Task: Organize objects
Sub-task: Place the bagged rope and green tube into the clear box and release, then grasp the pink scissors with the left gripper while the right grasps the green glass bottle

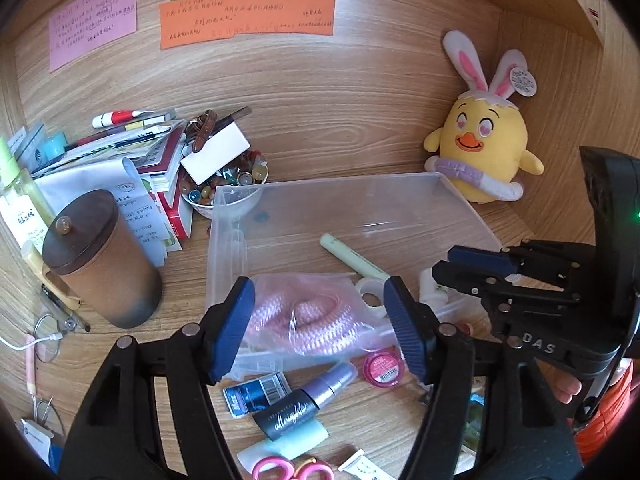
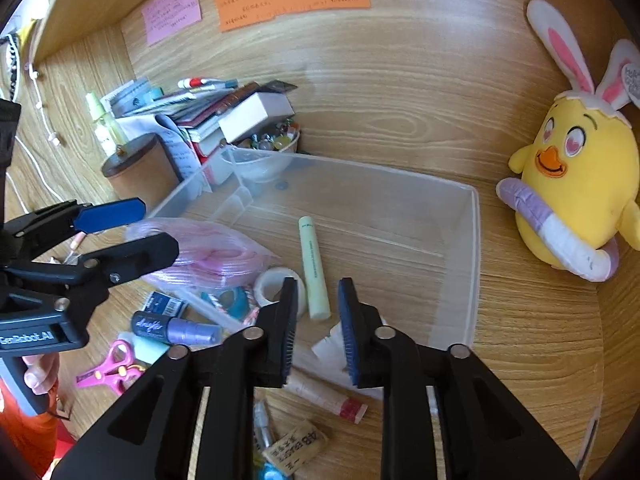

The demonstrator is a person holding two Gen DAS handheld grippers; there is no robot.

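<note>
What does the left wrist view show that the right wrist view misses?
Only the left wrist view: the round pink tin beside the clear bin.
Only the right wrist view: the red-capped tube and the tan eraser.
Both: the pale green stick and tape roll in the bin, and the yellow chick plush.

A bin [image 2: 472,248] sits on the table [image 2: 400,120], holding a stick [image 2: 314,268], a tape roll [image 2: 276,286] and a bagged cord [image 2: 212,256] along its near side. Left of it stand a lidded jar [image 1: 100,260] and, behind that, a pile of books [image 1: 152,160]; a plush chick [image 2: 580,184] sits to the right. Before the bin lie a spray bottle [image 1: 308,400] and scissors [image 2: 110,368].
</note>
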